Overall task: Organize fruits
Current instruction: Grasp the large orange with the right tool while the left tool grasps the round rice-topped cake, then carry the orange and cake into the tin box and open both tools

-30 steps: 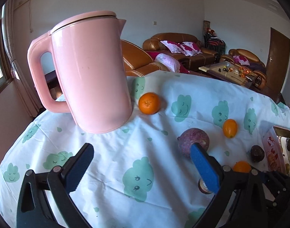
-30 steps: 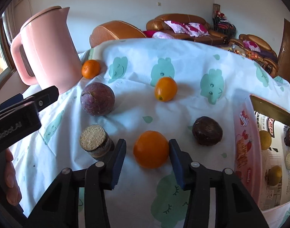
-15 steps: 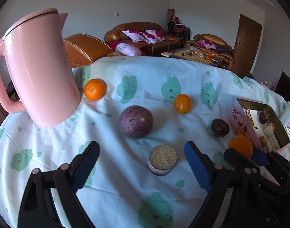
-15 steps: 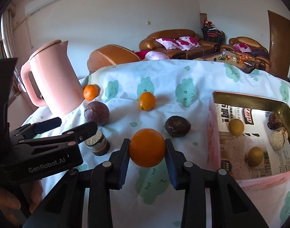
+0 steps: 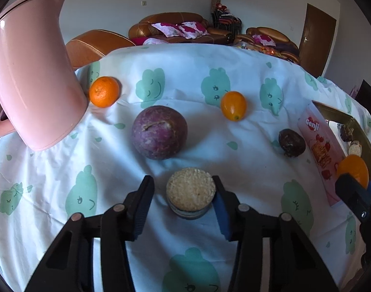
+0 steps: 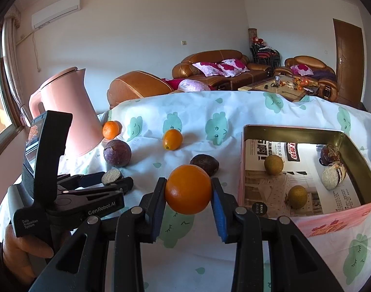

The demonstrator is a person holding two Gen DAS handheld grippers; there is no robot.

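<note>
Gripping an orange point(image 6: 188, 189) off the cloth, the right gripper point(image 6: 188, 196) has its fingers nearly shut on the fruit, both pads pressed to its sides, w/ the fruit held up just short of the tin box point(image 6: 292, 131). The left gripper point(image 5: 183, 200) has its fingers around a small round cake point(image 5: 190, 192) w/ a crumbly top; they have just been closing, the right-hand pad touches the cake's side but the left-hand pad shows a gap, so no real hold yet.

Risks, as I judge them: the orange is smooth and round and pinched at two spots only, so a jolt on the way over the box wall could roll it out. The box rim sits near the fruit's height, so a low pass may knock it. The cake looks soft; too hard a squeeze may crumble it, and an off-centre close may push it aside vs. lift it. Both grippers work close together, so they could bump.

Still loose on the counter point(image 5: 200, 56): a purple fruit point(image 5: 159, 132), a small orange point(image 5: 104, 91), an oval orange fruit point(image 5: 233, 105), a dark wrinkled fruit point(image 5: 292, 142). A pink kettle point(image 5: 32, 73) stands at the left. The cloth is white w/ green cloud faces and lies rumpled, so fruit may roll. Behind: brown sofas, cushions, a door, white walls.
</note>
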